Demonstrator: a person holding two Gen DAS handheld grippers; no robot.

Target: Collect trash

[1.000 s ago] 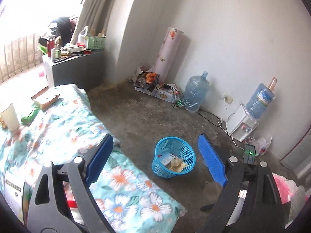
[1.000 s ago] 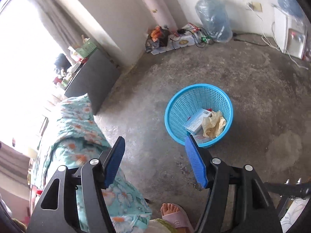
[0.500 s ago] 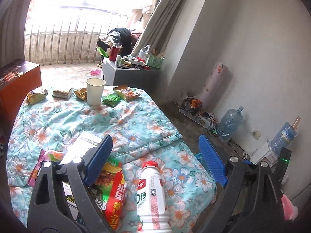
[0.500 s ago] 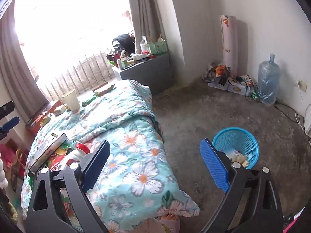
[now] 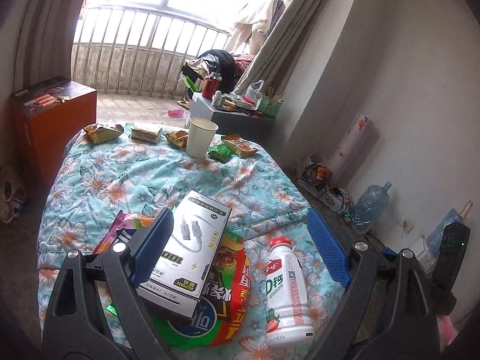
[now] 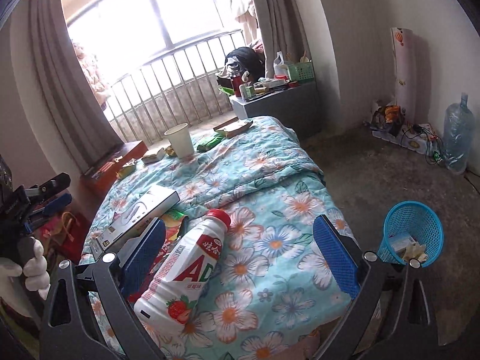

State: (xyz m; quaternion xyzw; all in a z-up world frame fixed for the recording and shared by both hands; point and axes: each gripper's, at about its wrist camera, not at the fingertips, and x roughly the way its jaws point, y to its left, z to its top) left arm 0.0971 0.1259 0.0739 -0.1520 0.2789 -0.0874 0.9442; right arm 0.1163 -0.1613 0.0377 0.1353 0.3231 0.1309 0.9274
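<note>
A white milk bottle with a red cap (image 5: 286, 288) (image 6: 186, 267) lies on the floral bedspread (image 5: 156, 180) (image 6: 270, 180). Beside it lie a white cable box (image 5: 189, 249) (image 6: 141, 213) and red and green snack bags (image 5: 228, 288). Both grippers are open and empty. My left gripper (image 5: 240, 252) hovers over the box and bags. My right gripper (image 6: 240, 253) hovers over the bottle. A paper cup (image 5: 200, 136) (image 6: 180, 140) and several snack wrappers (image 5: 103, 132) sit at the far end. A blue trash basket (image 6: 411, 234) with some trash stands on the floor to the right.
An orange box (image 5: 45, 120) stands left of the bed. A grey cabinet (image 6: 279, 105) with clutter stands by the window. Water jugs (image 6: 457, 132) and cables (image 6: 420, 138) line the right wall. The left gripper and gloved hand (image 6: 33, 219) show in the right wrist view.
Both grippers have swung from the basket on the floor to the bed and come closer over the bottle, box and snack bags. Both stay open.
</note>
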